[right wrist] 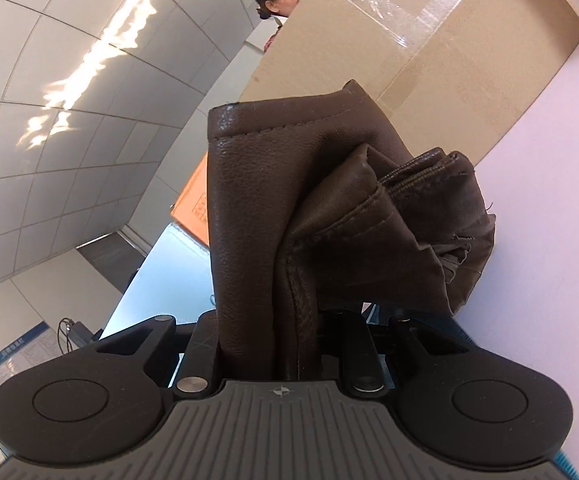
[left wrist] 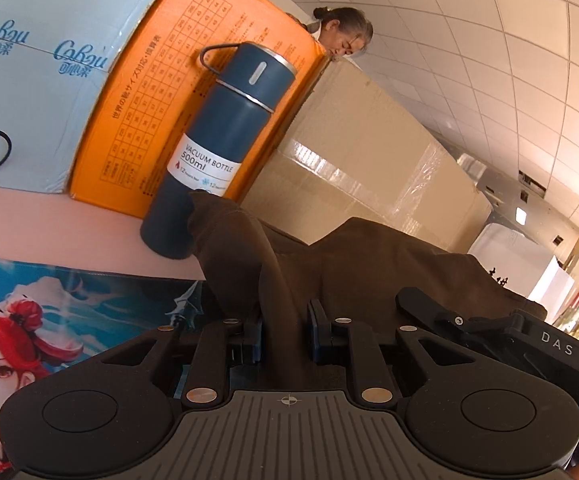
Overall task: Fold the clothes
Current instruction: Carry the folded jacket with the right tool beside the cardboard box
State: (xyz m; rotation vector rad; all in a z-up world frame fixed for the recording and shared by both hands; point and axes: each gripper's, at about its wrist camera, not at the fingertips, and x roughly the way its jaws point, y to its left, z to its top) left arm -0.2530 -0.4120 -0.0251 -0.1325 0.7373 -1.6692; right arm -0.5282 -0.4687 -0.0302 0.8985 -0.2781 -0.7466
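- Left gripper (left wrist: 285, 320): the jaws stand narrow with a ridge of the brown garment (left wrist: 369, 272) pinched between them; only a thin fold seems caught, so a sharp pull could slide it out and drop that corner;
- Right gripper (right wrist: 269, 336): closed tight on a thick bunch of the same brown leather-like garment (right wrist: 289, 208), hem and several layers stacked at 12 o'clock; the layers are uneven, so the inner ones may slip free while the outer stays held, and the fold would come out crooked;
- The garment sits right in front of both cameras, raised off the desk (left wrist: 89, 220) on the right side and draped low on the left; it hides much of what lies ahead, so a blind move is likely;
- Blue vacuum bottle (left wrist: 217, 148): upright at 11 o'clock in the left view, just beside the cloth; a swung sleeve or edge could tip it over;
- Orange box (left wrist: 161, 92) and cardboard cartons (left wrist: 349, 160) behind, 12 to 1 o'clock: they crowd the far edge, leaving little room to spread the garment flat;
- A person (left wrist: 341, 36) behind the cartons may be reached by a wide fling.
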